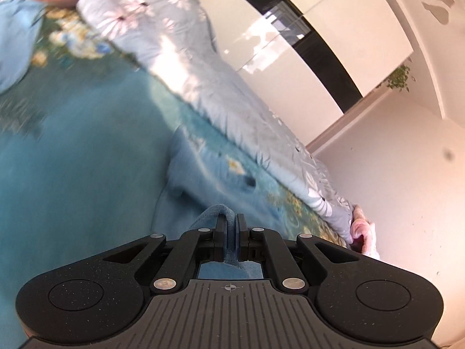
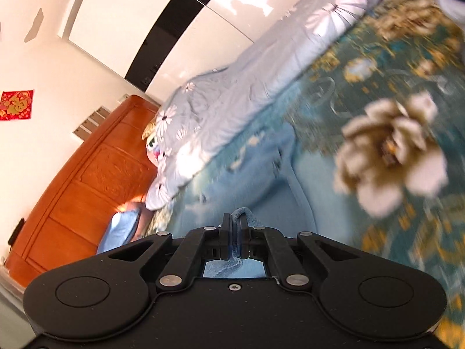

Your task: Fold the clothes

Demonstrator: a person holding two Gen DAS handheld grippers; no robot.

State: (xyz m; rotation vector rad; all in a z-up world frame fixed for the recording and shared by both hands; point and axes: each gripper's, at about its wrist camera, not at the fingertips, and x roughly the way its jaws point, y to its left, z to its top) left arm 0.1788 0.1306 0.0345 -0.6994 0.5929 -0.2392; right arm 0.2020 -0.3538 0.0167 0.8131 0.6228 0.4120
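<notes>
A light blue garment (image 1: 200,171) lies spread on a bed, blurred by motion. My left gripper (image 1: 231,218) is shut on a fold of its blue cloth, which bulges out over the fingertips and runs back between the jaws. In the right wrist view the same garment (image 2: 261,168) stretches away from my right gripper (image 2: 234,218), which is shut on another pinched edge of it. Both views are tilted.
The bed wears a teal bedspread (image 2: 377,93) with gold and cream flowers. A rolled grey floral quilt (image 1: 203,87) lies along its far side by white wardrobe doors (image 1: 290,29). An orange wooden headboard (image 2: 81,180) and a blue pillow (image 2: 119,229) stand at one end.
</notes>
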